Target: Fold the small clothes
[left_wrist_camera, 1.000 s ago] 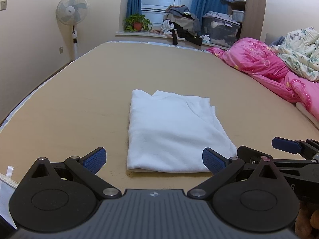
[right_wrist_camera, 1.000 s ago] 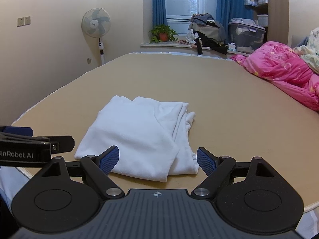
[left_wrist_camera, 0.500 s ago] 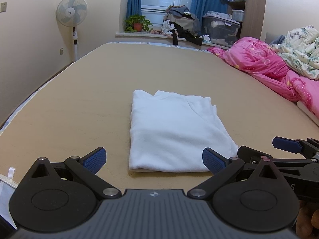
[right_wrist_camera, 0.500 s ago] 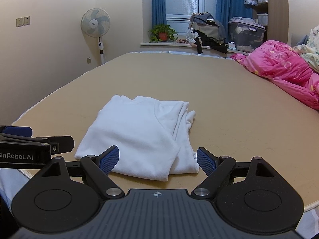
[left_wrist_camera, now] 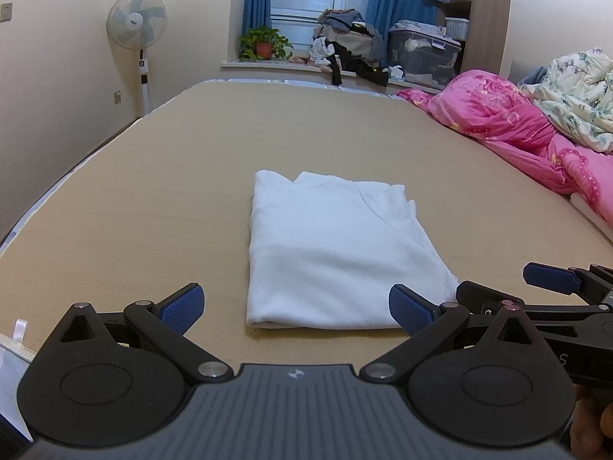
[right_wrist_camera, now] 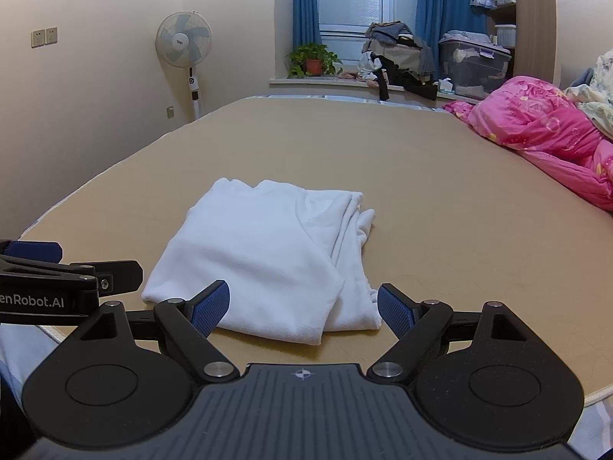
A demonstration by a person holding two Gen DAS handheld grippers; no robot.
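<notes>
A white garment (left_wrist_camera: 333, 249) lies folded into a rectangle on the tan bed surface (left_wrist_camera: 153, 199), its layered edges along the right side. My left gripper (left_wrist_camera: 297, 306) hovers open just short of the garment's near edge, nothing between its blue pads. In the right wrist view the same white garment (right_wrist_camera: 268, 245) lies ahead, and my right gripper (right_wrist_camera: 302, 308) stands open over its near right corner, holding nothing. The right gripper's fingers (left_wrist_camera: 551, 278) show at the right edge of the left wrist view; the left gripper's body (right_wrist_camera: 57, 280) shows at the left of the right wrist view.
A pink quilt (left_wrist_camera: 517, 126) and a floral blanket (left_wrist_camera: 574, 103) are heaped along the bed's right side. A standing fan (left_wrist_camera: 138, 30) is by the left wall. The windowsill at the far end carries a potted plant (left_wrist_camera: 264, 42), clothes and a plastic bin (left_wrist_camera: 421, 53).
Both grippers have drawn back a little and stayed open. The garment has not moved.
</notes>
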